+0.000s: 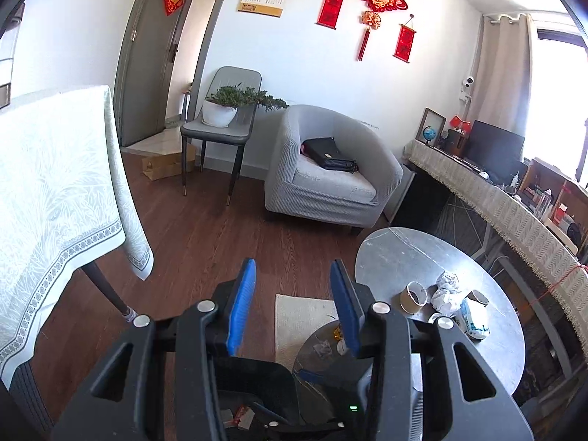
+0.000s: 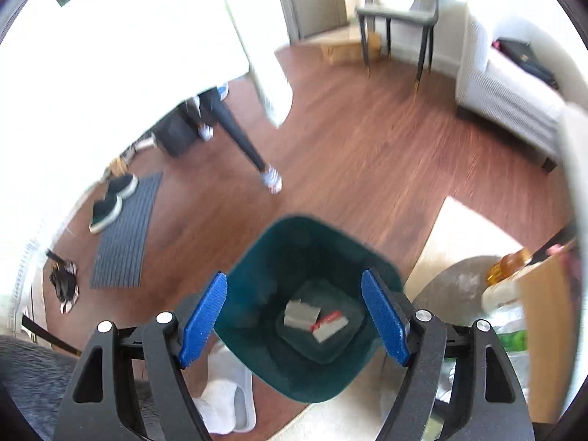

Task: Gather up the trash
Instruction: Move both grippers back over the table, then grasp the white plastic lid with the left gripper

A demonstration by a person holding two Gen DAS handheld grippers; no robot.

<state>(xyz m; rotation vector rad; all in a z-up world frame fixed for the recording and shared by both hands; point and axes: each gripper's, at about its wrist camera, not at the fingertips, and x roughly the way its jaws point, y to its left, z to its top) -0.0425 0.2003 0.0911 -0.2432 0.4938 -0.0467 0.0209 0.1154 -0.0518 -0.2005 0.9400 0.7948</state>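
Note:
My left gripper [image 1: 293, 264] is open, its blue pads apart with only floor between them. To its right, on a round grey table [image 1: 397, 253], lie a cardboard tube [image 1: 413, 296], crumpled white paper [image 1: 446, 288] and a white and blue packet [image 1: 474, 319]. In the right wrist view a dark teal bin [image 2: 257, 275] stands on the floor right below my right gripper [image 2: 294, 275]. Grey and red scraps [image 2: 316, 320] lie on the bin's bottom. That gripper is open and holds nothing. The bin's dark inside [image 1: 257, 386] also shows under the left gripper.
A table with a white cloth [image 1: 55, 183] fills the left. A grey armchair [image 1: 330, 176] and a chair bearing a plant [image 1: 220, 125] stand at the far wall. A pale rug [image 1: 297, 316] and a low round table [image 2: 452, 283] with a bottle [image 2: 509, 266] adjoin the bin. Shoes [image 2: 110, 202] rest on a mat.

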